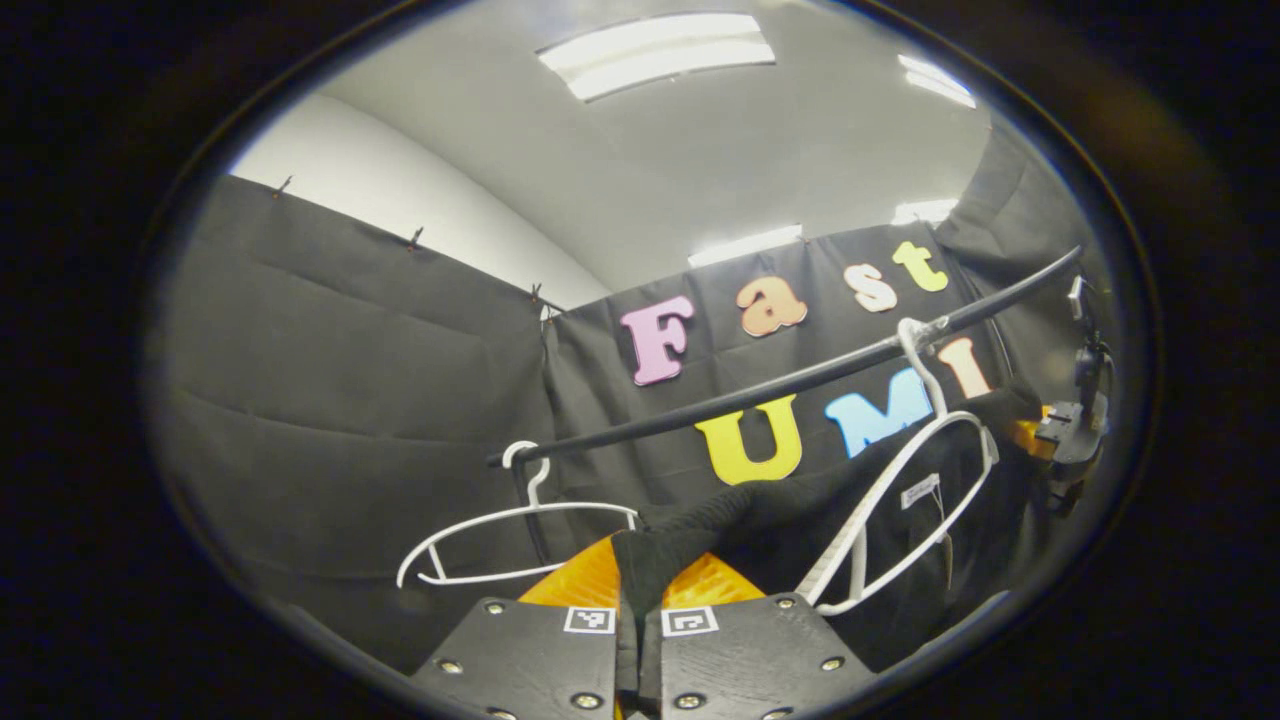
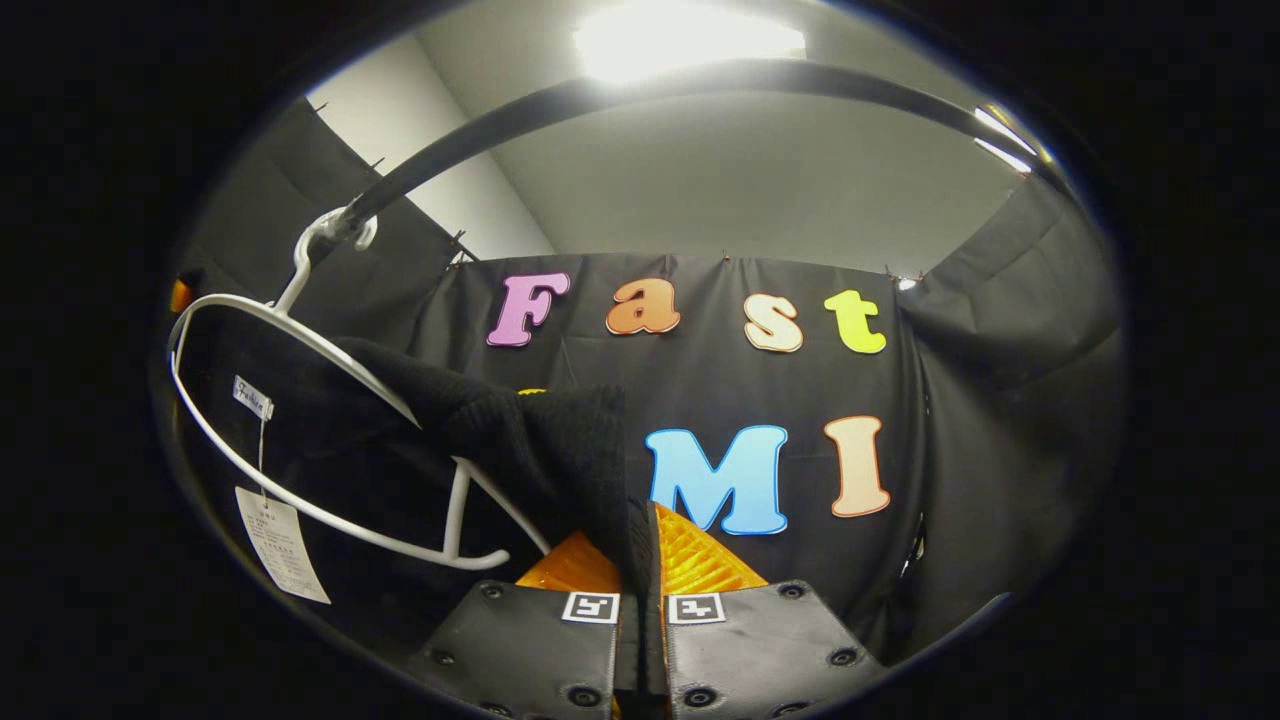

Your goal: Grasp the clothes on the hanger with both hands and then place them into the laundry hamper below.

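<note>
Both grippers, left (image 1: 640, 590) and right (image 2: 640, 570), are clamped tight on folds of the black knit garment (image 2: 520, 430), which hangs on a white hanger (image 2: 300, 340) from the rail (image 1: 780, 385); beyond, an empty hanger (image 1: 500, 545).

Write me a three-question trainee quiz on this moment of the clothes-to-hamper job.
1. True or false: the left gripper is shut on the black garment.
2. How many white hangers hang on the rail in the left gripper view?
3. What hangs from the garment's collar in the right gripper view? A) paper tag B) belt C) scarf

Key:
1. True; the right gripper pinches it too.
2. Two: an empty hanger and the garment's hanger.
3. A, the paper tag.
</note>
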A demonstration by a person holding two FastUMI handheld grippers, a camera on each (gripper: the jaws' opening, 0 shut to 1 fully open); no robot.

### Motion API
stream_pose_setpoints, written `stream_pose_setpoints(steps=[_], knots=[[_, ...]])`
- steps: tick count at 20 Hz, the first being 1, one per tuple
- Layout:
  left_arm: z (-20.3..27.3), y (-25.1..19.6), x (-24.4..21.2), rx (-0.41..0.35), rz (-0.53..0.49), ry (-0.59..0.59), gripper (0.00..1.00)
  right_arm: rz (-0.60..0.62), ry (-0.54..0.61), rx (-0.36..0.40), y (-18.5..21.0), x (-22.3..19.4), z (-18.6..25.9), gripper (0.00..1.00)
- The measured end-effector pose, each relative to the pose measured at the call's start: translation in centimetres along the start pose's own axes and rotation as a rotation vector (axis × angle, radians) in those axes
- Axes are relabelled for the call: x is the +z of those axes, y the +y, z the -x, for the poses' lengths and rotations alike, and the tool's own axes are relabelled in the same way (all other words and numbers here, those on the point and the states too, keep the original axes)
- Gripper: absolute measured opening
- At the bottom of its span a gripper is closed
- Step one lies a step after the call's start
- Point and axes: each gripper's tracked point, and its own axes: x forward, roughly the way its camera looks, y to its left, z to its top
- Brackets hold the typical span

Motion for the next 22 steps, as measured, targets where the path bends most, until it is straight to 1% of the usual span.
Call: stream_pose_setpoints(steps=[1,2,6,7,8,9,10,12,13,15,16,17,20,22], knots=[[-0.1,-0.2,-0.7,-0.006,0.006,0.009,0.01,0.007,0.000,0.000,0.0,-0.1,0.0,0.01],[-0.2,-0.3,-1.3,-0.011,0.012,0.019,0.01,0.006,0.005,0.000,-0.1,-0.2,0.0,0.04],[0.0,-1.6,-4.0,-0.045,0.026,0.065,0.02,-0.023,0.045,-0.009,-0.5,-1.6,0.4,0.04],[0.0,-1.9,-4.7,-0.055,0.023,0.077,0.02,-0.030,0.056,-0.013,-0.4,-1.9,0.4,0.04],[-0.1,-2.2,-5.4,-0.062,0.021,0.087,0.02,-0.034,0.070,-0.015,-0.4,-2.4,0.6,0.01],[-0.3,-2.6,-5.8,-0.070,0.021,0.094,0.02,-0.035,0.080,-0.016,-0.5,-2.8,1.0,0.04],[-0.4,-3.0,-6.3,-0.077,0.024,0.101,0.03,-0.032,0.091,-0.017,-0.6,-3.1,1.5,0.01],[-1.5,-4.5,-7.8,-0.091,0.031,0.120,0.03,-0.029,0.115,-0.011,-0.5,-3.9,1.9,0.01],[-1.6,-4.9,-8.5,-0.097,0.035,0.130,0.03,-0.035,0.130,-0.008,-0.6,-4.5,1.6,0.01],[-0.2,-4.7,-9.3,-0.110,0.039,0.142,0.03,-0.049,0.150,-0.008,-0.8,-5.7,0.1,0.01],[0.1,-4.7,-9.7,-0.115,0.036,0.149,0.02,-0.049,0.153,-0.011,-0.9,-6.0,-0.2,0.01],[0.3,-5.0,-10.3,-0.117,0.034,0.157,0.02,-0.048,0.153,-0.013,-1.0,-6.0,0.0,0.04],[-0.8,-5.5,-10.5,-0.115,0.046,0.159,0.01,-0.058,0.133,-0.036,-1.8,-5.2,-0.1,0.04],[-1.8,-5.7,-10.3,-0.109,0.063,0.151,0.02,-0.063,0.111,-0.061,-2.8,-4.3,-0.6,0.04]])
